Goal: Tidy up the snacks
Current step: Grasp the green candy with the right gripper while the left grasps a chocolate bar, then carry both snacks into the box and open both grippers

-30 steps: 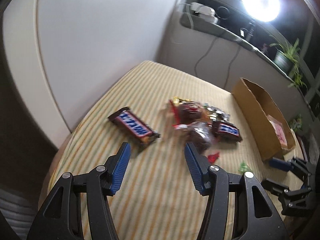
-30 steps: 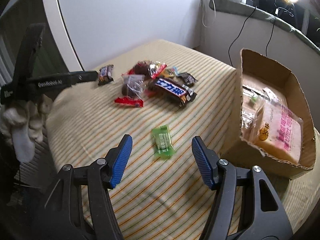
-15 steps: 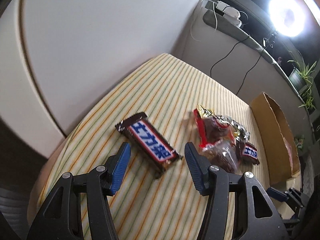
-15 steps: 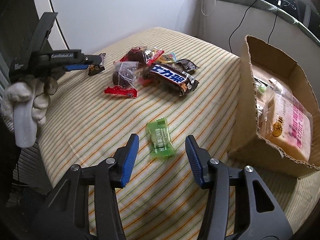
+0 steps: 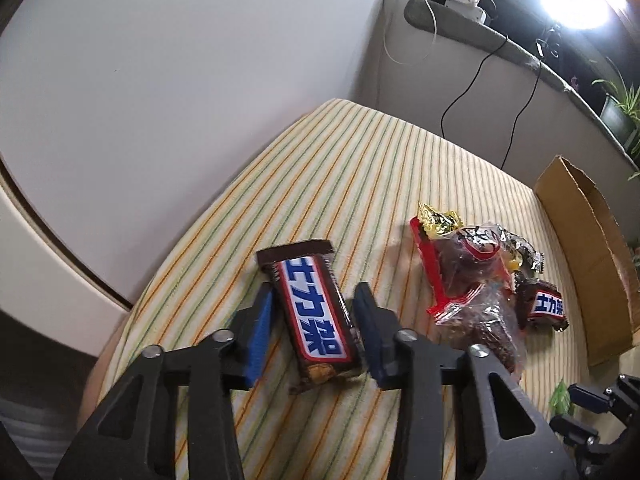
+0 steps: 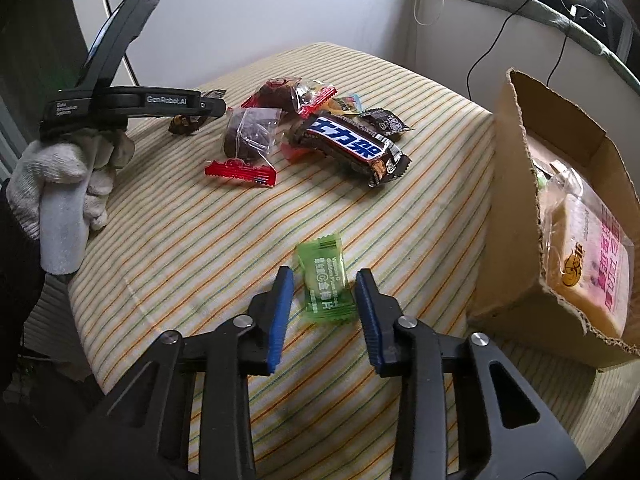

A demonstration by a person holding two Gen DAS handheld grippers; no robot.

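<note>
A brown Snickers bar (image 5: 316, 312) lies on the striped cloth between the blue pads of my left gripper (image 5: 314, 292). Its jaws are closing: the right pad is at the wrapper's edge and a thin gap shows on the left. In the right wrist view a green candy (image 6: 326, 284) lies between the pads of my right gripper (image 6: 324, 274). Those jaws are closing too, with gaps on both sides. That view also shows the left gripper (image 6: 208, 106) held by a gloved hand (image 6: 60, 184), over the bar's end (image 6: 184, 124).
A pile of snacks holds a second Snickers bar (image 6: 352, 146), clear bags of brown cakes (image 6: 250, 136) and small foil sweets. An open cardboard box (image 6: 512, 220) with packets inside stands on the right. The cloth (image 6: 200, 240) drops off at the left and near edges.
My left gripper has come forward and down over the Snickers bar, and its jaws have narrowed around it. My right gripper has sunk to the green candy with narrower jaws.
</note>
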